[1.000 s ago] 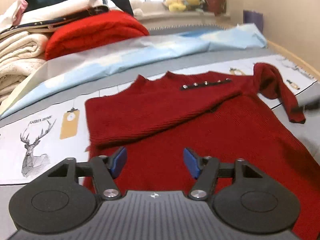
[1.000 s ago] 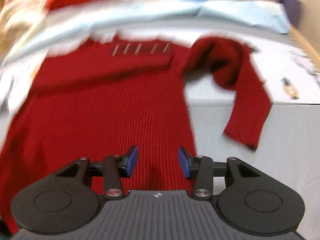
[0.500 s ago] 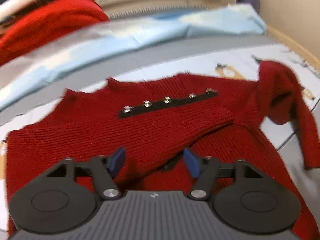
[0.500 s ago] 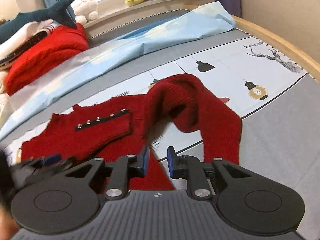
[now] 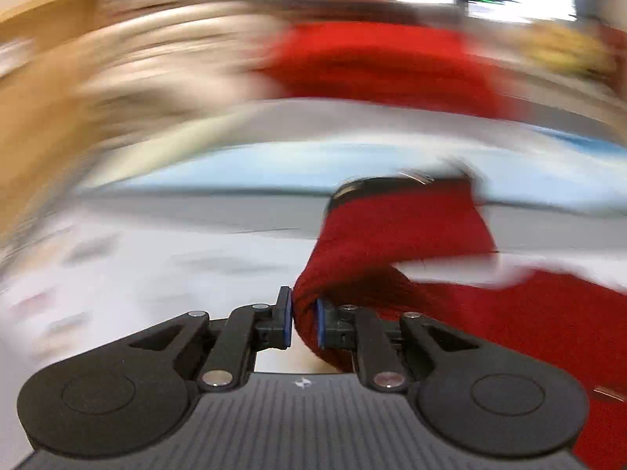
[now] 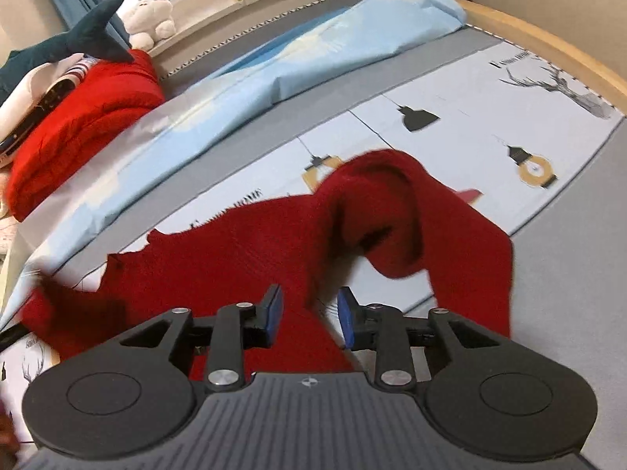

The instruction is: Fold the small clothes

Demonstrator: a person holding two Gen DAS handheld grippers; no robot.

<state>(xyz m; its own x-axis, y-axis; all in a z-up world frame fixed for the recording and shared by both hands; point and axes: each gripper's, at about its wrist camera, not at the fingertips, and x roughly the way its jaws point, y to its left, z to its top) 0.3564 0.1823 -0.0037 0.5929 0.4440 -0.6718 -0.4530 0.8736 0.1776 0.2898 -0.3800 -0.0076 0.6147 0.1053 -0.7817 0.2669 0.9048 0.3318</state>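
A dark red knit sweater (image 6: 243, 243) lies on the printed bed cover (image 6: 450, 90), its right sleeve (image 6: 395, 203) bunched up in a hump. In the blurred left wrist view my left gripper (image 5: 303, 321) is closing, and its blue pads pinch a fold of the sweater (image 5: 392, 235), which rises from the jaws with a dark cuff at its top. My right gripper (image 6: 309, 313) hovers over the sweater's right edge below the bunched sleeve. Its jaws are opening, and the pads press on nothing.
A bright red folded garment (image 6: 78, 117) and a stack of folded clothes sit at the back left under a shark plush (image 6: 74, 43). A light blue sheet (image 6: 313, 51) crosses the bed behind the sweater. The wooden bed rim (image 6: 556, 51) curves along the right.
My left gripper went from wide open over the sweater to closed on a fold, and its view swung left toward the pile. The right gripper narrowed, then widened, and shifted over the sweater's right side.
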